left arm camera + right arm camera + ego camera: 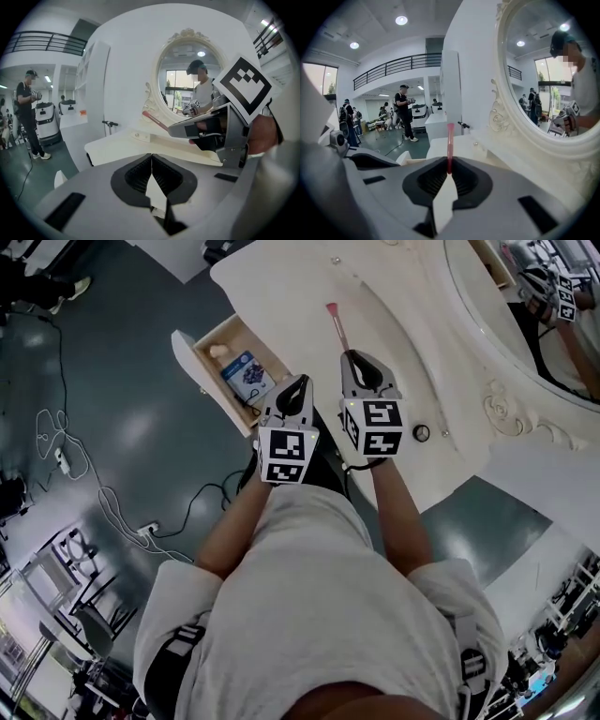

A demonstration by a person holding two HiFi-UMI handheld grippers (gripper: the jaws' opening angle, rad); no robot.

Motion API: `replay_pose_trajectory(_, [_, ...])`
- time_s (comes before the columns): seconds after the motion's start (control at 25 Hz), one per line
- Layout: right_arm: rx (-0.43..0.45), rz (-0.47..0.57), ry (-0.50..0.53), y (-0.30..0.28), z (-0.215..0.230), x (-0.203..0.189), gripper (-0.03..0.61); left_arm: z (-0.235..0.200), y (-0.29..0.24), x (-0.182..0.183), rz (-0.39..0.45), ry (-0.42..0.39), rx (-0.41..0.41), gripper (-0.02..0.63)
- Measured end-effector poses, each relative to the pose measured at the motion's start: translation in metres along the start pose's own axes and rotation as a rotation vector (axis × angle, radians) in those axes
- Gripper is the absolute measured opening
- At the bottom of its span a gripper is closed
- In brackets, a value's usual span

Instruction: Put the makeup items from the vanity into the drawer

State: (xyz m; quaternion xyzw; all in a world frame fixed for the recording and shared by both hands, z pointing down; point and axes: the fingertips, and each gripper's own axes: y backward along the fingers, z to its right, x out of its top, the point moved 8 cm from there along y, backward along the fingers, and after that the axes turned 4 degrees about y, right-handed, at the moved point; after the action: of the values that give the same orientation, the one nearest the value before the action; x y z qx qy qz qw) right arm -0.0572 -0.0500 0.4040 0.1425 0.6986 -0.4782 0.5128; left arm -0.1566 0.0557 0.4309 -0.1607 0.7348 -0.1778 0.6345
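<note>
Smooth cream vanity (pixel 281 287), bare wood drawer (pixel 239 334), glossy grey floor (pixel 122 381)

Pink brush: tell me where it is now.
Head view, centre: the pink brush is gripped by the right gripper, over the vanity top, right of the open drawer.

Pink brush (pixel 337 328), cream vanity (pixel 403 306), grey floor (pixel 122 381)

Left claw (pixel 300 381) closed empty, right claw (pixel 351 355) clamped on pink brush (pixel 336 324).
</note>
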Motion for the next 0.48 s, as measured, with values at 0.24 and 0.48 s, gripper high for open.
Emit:
replay_pose_trajectory(0.24, [0.083, 0.006, 0.022, -0.007, -0.031, 0.001, 0.040, -0.014, 0.015, -0.005, -0.001, 0.013, 0.066, 0.006])
replay_pose_trajectory(0.48, [0.135, 0.008, 0.037, -0.017, -0.051, 0.003, 0.040, -0.028, 0.025, -0.012, -0.007, 0.034, 0.115, 0.007])
